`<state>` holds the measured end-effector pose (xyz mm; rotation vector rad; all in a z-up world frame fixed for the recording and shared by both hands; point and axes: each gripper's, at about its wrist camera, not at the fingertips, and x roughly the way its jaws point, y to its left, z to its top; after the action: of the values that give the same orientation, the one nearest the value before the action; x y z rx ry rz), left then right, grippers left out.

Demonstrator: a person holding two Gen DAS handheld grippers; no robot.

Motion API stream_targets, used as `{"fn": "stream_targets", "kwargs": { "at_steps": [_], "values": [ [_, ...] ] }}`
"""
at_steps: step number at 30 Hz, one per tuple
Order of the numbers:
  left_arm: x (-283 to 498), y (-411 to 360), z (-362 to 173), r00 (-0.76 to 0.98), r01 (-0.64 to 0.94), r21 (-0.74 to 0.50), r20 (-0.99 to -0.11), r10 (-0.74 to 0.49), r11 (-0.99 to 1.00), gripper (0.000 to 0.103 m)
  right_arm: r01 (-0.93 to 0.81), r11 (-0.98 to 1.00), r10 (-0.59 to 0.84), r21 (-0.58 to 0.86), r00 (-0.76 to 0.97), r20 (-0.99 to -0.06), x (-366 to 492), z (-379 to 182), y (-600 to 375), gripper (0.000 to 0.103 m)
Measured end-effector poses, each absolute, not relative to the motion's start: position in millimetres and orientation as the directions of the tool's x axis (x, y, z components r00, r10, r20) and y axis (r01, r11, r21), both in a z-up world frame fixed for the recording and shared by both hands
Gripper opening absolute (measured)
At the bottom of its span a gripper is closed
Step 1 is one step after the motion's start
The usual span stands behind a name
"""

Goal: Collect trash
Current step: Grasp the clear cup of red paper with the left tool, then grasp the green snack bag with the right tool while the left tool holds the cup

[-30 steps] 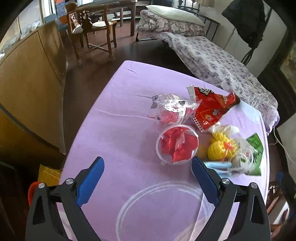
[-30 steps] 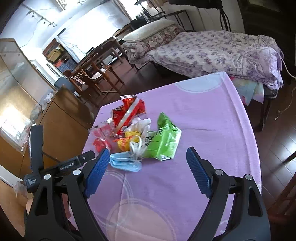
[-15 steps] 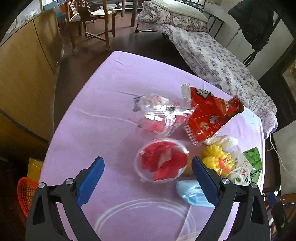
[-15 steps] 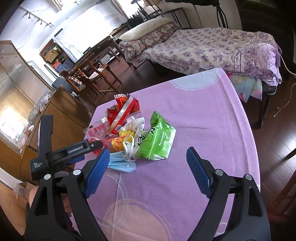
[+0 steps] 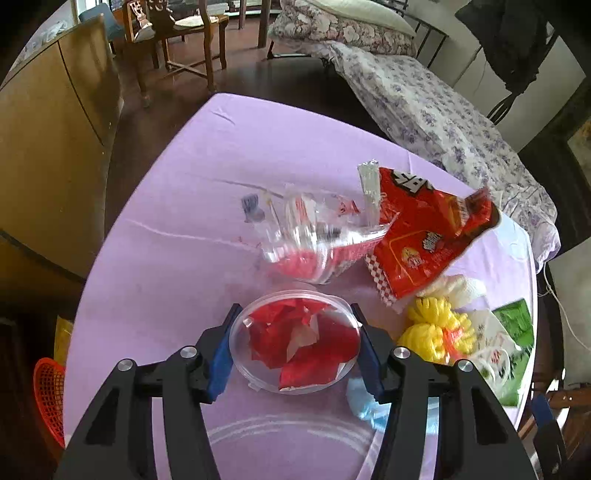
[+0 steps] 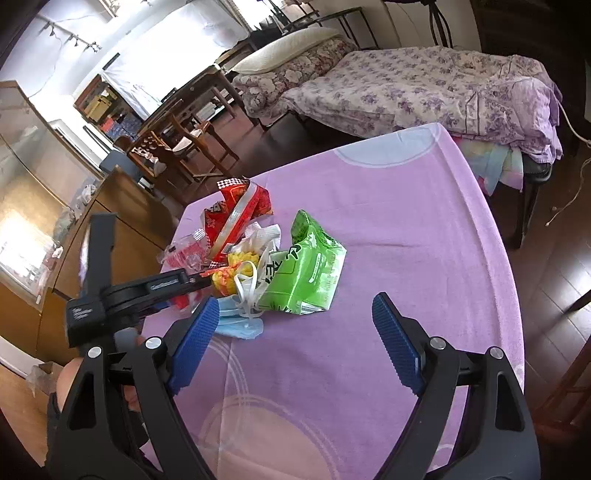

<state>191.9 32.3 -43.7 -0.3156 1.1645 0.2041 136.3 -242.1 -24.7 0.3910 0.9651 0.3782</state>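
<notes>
A clear plastic cup [image 5: 294, 341] holding red wrappers sits on the purple table, and my left gripper [image 5: 295, 347] is shut on it, blue pads against both sides. Beyond it lie a crumpled clear bag [image 5: 314, 232], a red snack bag [image 5: 428, 232], a yellow netting ball [image 5: 432, 328], a blue face mask [image 5: 365, 402] and a green wipes pack [image 5: 517, 325]. My right gripper [image 6: 295, 339] is open and empty above the table, just short of the green wipes pack [image 6: 306, 269] and the mask [image 6: 240, 325].
The trash pile sits on the purple tablecloth [image 6: 406, 229]. An orange basket [image 5: 48, 391] stands on the floor by the table's left edge. A wooden cabinet [image 5: 48, 140] is at the left, a bed [image 6: 424, 88] beyond the table, chairs [image 5: 177, 33] farther back.
My left gripper moved forward onto the clear cup and closed on its sides. My right gripper stayed open and shifted slightly nearer the pile.
</notes>
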Motion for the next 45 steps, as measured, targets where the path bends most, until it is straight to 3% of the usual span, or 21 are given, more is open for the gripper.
{"fn": "stream_targets", "kwargs": {
  "at_steps": [12, 20, 25, 30, 35, 38, 45],
  "values": [
    [111, 32, -26, 0.443, -0.275, -0.204, -0.894, -0.064, 0.940, 0.057, -0.074, 0.881, 0.425, 0.468, 0.559, -0.712, 139, -34, -248, 0.082],
    [112, 35, -30, 0.444, -0.243, -0.236, -0.890, -0.108, 0.941, 0.057, -0.007, 0.868, 0.396, 0.496, 0.613, -0.684, 161, -38, -244, 0.082],
    [110, 40, -34, 0.437, -0.244, -0.241, -0.892, -0.116, 0.939, 0.057, 0.031, 0.913, 0.313, 0.407, 0.587, -0.747, 177, -48, -227, 0.082],
    [110, 46, -32, 0.441, -0.240, -0.246, -0.889, -0.120, 0.939, 0.057, -0.015, 0.953, 0.264, 0.303, 0.535, -0.802, 164, -44, -228, 0.085],
    [112, 44, -35, 0.429, -0.225, -0.246, -0.894, -0.131, 0.943, 0.057, -0.077, 0.949, 0.310, 0.305, 0.396, -0.864, 147, -53, -243, 0.088],
    [113, 40, -36, 0.428, -0.211, -0.235, -0.895, -0.126, 0.949, 0.057, -0.155, 0.968, 0.238, 0.195, 0.338, -0.910, 141, -56, -235, 0.088],
    [114, 39, -36, 0.429, -0.207, -0.234, -0.895, -0.127, 0.950, 0.057, -0.238, 0.920, 0.387, 0.311, 0.428, -0.817, 129, -28, -230, 0.088]
  ]
}}
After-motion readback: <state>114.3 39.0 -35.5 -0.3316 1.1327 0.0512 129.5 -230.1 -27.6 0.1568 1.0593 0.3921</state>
